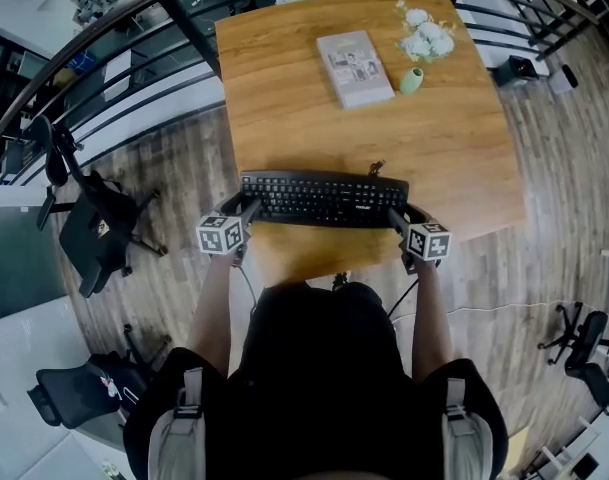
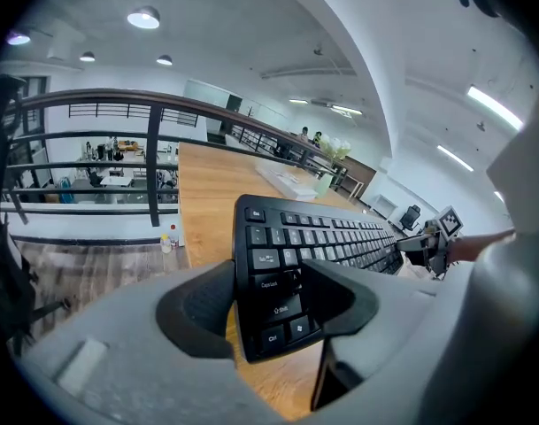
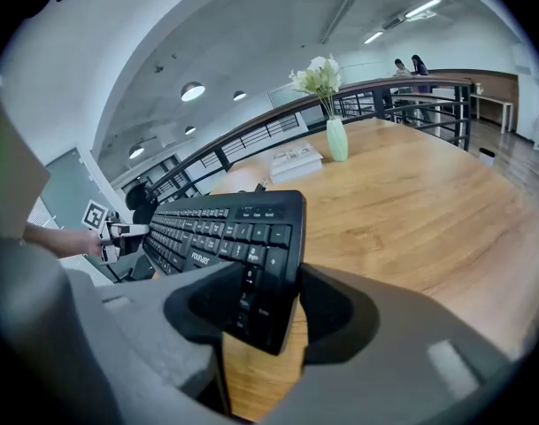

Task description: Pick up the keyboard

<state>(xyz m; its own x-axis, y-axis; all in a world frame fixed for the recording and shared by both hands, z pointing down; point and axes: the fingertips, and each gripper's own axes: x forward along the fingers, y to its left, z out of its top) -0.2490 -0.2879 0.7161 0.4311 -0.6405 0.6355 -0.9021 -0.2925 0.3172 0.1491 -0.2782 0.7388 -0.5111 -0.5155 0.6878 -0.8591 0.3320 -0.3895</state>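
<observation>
Both arms out front: left forearm [image 1: 214, 303] and right forearm [image 1: 431, 308] roughly parallel, grippers pitched down. The left gripper [image 1: 246, 208] clamps the keyboard [image 1: 324, 198] at its left end — pads pressed on it. The right gripper [image 1: 402, 215] clamps the right end likewise, jaws set wide apart.

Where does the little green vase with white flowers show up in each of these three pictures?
Head view: the green vase sits upper right, at the far end of the wooden table.
Left gripper view: tiny, just right of centre, beyond the keyboard.
Right gripper view: upper middle, standing upright.
Shared landmark: the book lying beside it.
</observation>
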